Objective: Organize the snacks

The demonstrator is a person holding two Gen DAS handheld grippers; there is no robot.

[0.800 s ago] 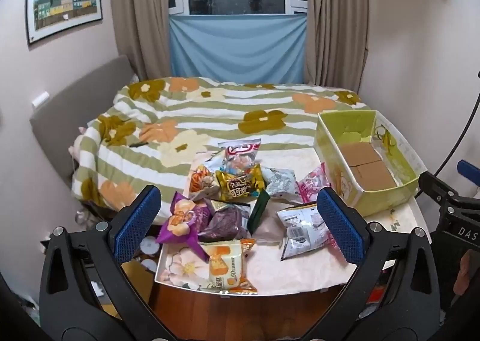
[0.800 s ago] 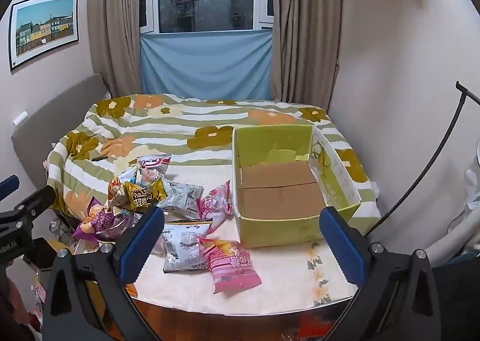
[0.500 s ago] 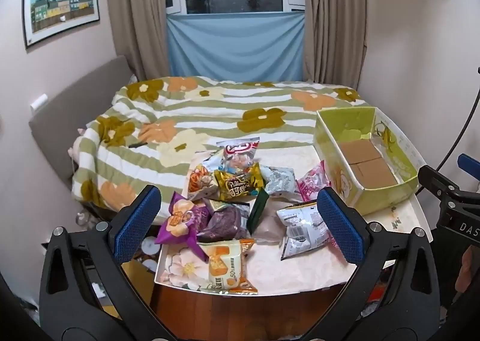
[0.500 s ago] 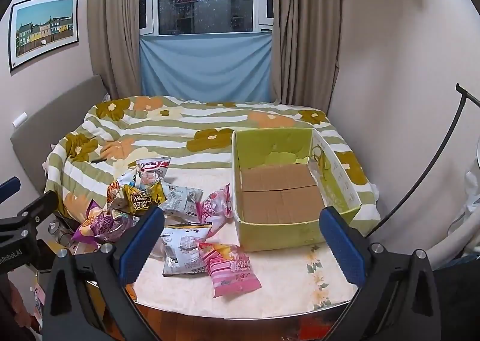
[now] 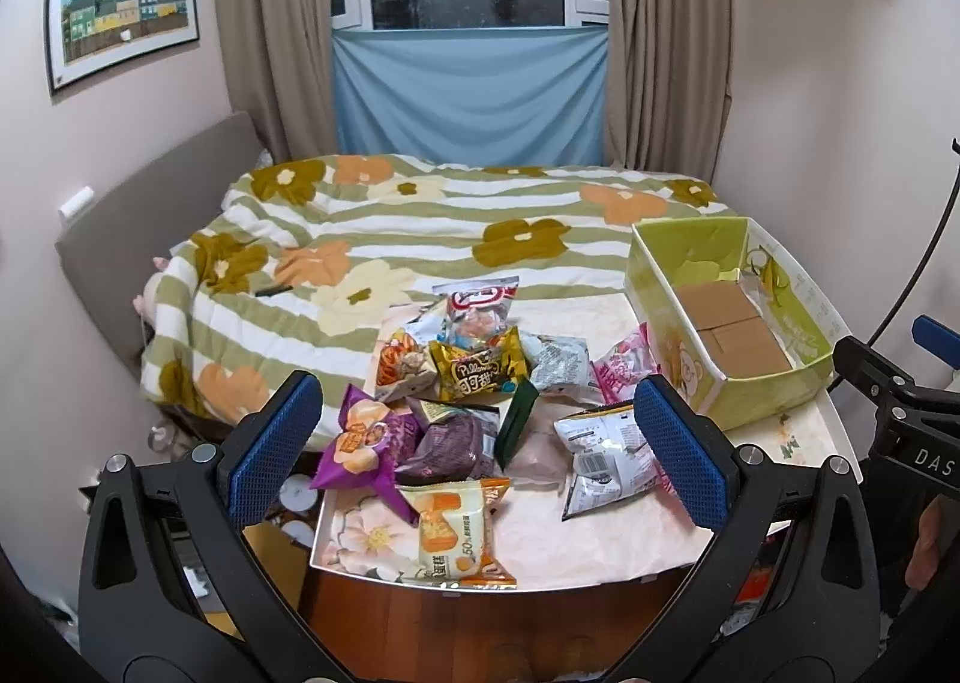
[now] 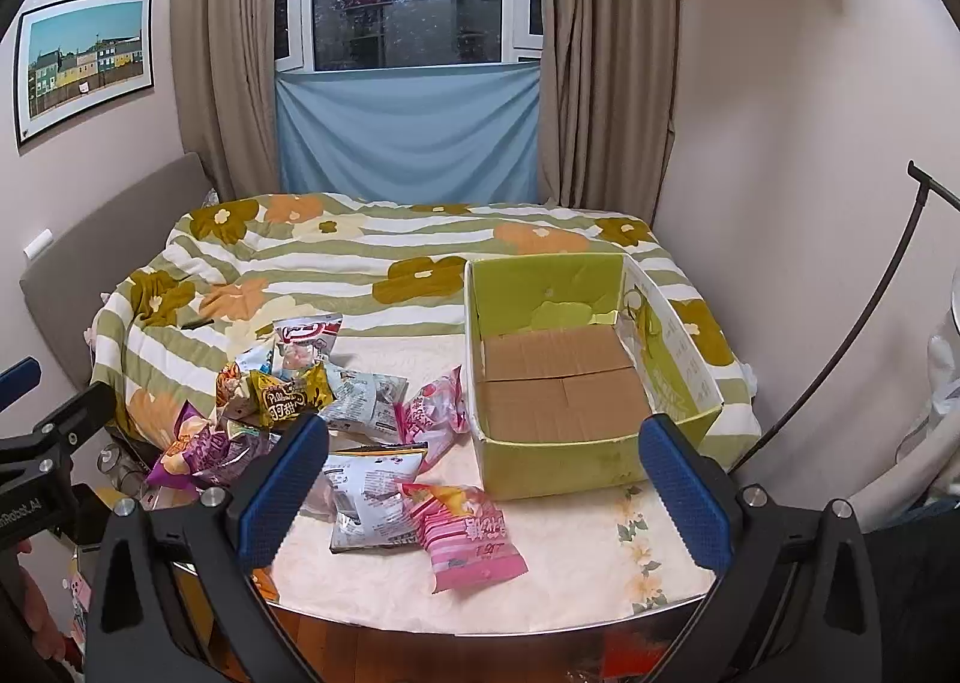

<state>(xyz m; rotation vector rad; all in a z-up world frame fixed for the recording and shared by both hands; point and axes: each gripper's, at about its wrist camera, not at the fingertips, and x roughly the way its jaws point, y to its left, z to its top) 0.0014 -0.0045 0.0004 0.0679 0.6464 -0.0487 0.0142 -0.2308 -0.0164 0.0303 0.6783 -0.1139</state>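
Note:
A heap of snack packets lies on the left half of the white floral tabletop (image 5: 600,539). It includes a purple packet (image 5: 360,443), an orange one (image 5: 456,533), a gold one (image 5: 480,371) and a silver-white one (image 5: 606,455). A pink packet (image 6: 474,536) lies nearest the front edge. On the right stands a green cardboard box (image 6: 576,461), holding nothing, its brown bottom bare. My left gripper (image 5: 477,449) hangs open in front of the heap. My right gripper (image 6: 483,491) hangs open in front of the box and the pink packet. Neither touches anything.
A bed with a green-striped flower blanket (image 5: 456,227) runs behind the table to the curtained window. The wall is close on the right, with a thin black stand (image 6: 870,323) leaning there. A hand (image 5: 924,539) holds the right gripper's handle.
Both views drift only slightly. No packet has moved, and both grippers stay wide open.

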